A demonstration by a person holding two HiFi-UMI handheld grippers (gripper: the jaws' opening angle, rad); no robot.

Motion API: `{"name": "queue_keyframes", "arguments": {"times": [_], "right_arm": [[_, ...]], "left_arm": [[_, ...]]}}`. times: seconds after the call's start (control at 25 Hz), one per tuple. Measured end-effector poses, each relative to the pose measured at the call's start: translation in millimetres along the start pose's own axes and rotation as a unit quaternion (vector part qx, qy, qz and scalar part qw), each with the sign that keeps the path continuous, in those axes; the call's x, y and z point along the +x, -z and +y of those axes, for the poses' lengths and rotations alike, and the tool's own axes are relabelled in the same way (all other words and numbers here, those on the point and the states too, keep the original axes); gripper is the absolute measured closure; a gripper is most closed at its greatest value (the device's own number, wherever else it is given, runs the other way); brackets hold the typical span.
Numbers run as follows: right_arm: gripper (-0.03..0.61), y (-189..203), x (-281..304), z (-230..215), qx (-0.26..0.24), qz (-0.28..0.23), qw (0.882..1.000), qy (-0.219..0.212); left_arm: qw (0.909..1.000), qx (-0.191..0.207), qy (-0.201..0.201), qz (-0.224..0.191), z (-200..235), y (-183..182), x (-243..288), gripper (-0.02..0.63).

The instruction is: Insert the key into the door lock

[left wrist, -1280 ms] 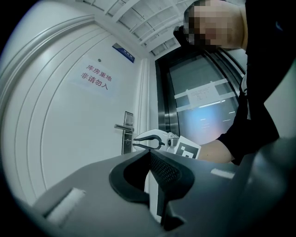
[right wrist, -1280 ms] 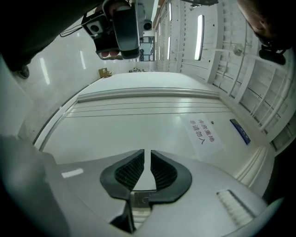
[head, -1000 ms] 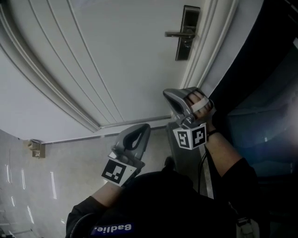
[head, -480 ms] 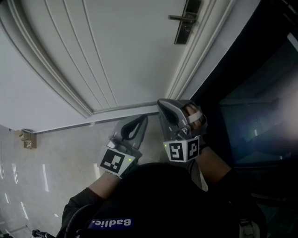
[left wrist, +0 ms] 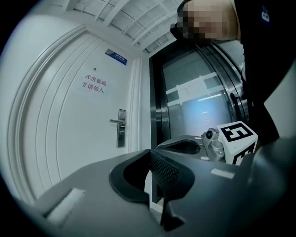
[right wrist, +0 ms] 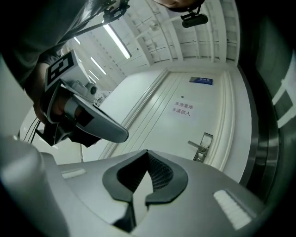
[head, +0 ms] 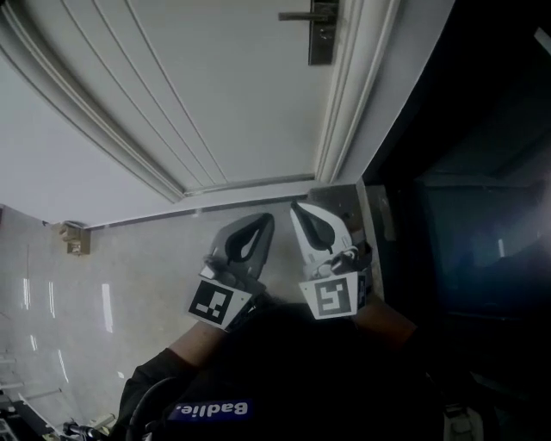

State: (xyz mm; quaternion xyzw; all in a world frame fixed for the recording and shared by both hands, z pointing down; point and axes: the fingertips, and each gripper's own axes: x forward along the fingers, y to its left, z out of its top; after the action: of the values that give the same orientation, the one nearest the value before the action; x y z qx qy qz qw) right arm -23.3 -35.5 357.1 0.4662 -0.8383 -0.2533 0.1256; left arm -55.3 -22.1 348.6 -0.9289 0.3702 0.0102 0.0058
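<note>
Pale, shiny floor tiles (head: 129, 284) fill the lower left of the head view. A small metal door stop (head: 76, 239) sits on them, far to the left. Next comes a big white door with raised curved strips (head: 232, 95). Below it, the grey left gripper (head: 263, 226) and the grey right gripper (head: 303, 217) sit just beside each other. Both are aimed at the door and are well apart from it.

Up by the door's right edge is the tall, thin, dark metal lock plate (head: 323, 34). Its long side runs up and down the door. Its lever handle (head: 297, 15) sticks out sideways to the left, toward the middle of the door. Right of the door stand dark, shiny glass panels (head: 465, 215).

The left gripper view shows its jaws squeezed together at the tips, with nothing pinched between them. It also shows things the head view misses. A small blue sign (left wrist: 115, 56) and red writing (left wrist: 95, 83) are on the door above the lock plate (left wrist: 121, 134). The right gripper's marker cube (left wrist: 237, 139) is off to the right.

The right gripper view shows its jaws shut tight too, and they hold nothing. Only this view shows the long ceiling lights (right wrist: 115, 39). The left gripper (right wrist: 118, 133) is at its left, and the lock plate (right wrist: 202, 148), tilted here, is at its right.

The door stop shows in the head view alone.
</note>
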Motion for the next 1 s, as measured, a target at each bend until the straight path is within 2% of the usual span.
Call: {"name": "queue_keyframes", "arguments": {"times": [0.08, 0.2, 0.36, 0.44, 0.52, 1.0], "right_arm": [[0.575, 13.9, -14.3, -13.2, 0.033, -0.008, 0.999, -0.006], [0.575, 24.0, -38.7, -8.7, 0.119, -0.017, 0.992, -0.033], [0.575, 33.0, -69.4, 4.4, 0.246, -0.014, 0.968, -0.052], [0.575, 32.0, -77.2, 8.2, 0.286, -0.007, 0.957, -0.059], [0.575, 24.8, -80.3, 14.1, 0.299, -0.005, 0.952, -0.068], [0.575, -16.4, -76.0, 74.9, 0.283, -0.011, 0.954, -0.093]], "left_arm": [[1.0000, -0.001, -0.005, 0.007, -17.3, 4.4, 15.1, 0.598], [0.9993, -0.001, -0.019, 0.033, -43.2, 15.3, 11.6, 0.598], [0.9989, 0.006, -0.021, 0.040, -75.2, 25.4, -1.5, 0.598], [0.9993, 0.009, -0.016, 0.034, -83.3, 23.2, -8.4, 0.598], [0.9996, 0.009, -0.010, 0.026, -85.3, 20.6, -15.8, 0.598], [0.9995, -0.016, 0.003, -0.028, -61.9, 10.2, -70.0, 0.598]]}}
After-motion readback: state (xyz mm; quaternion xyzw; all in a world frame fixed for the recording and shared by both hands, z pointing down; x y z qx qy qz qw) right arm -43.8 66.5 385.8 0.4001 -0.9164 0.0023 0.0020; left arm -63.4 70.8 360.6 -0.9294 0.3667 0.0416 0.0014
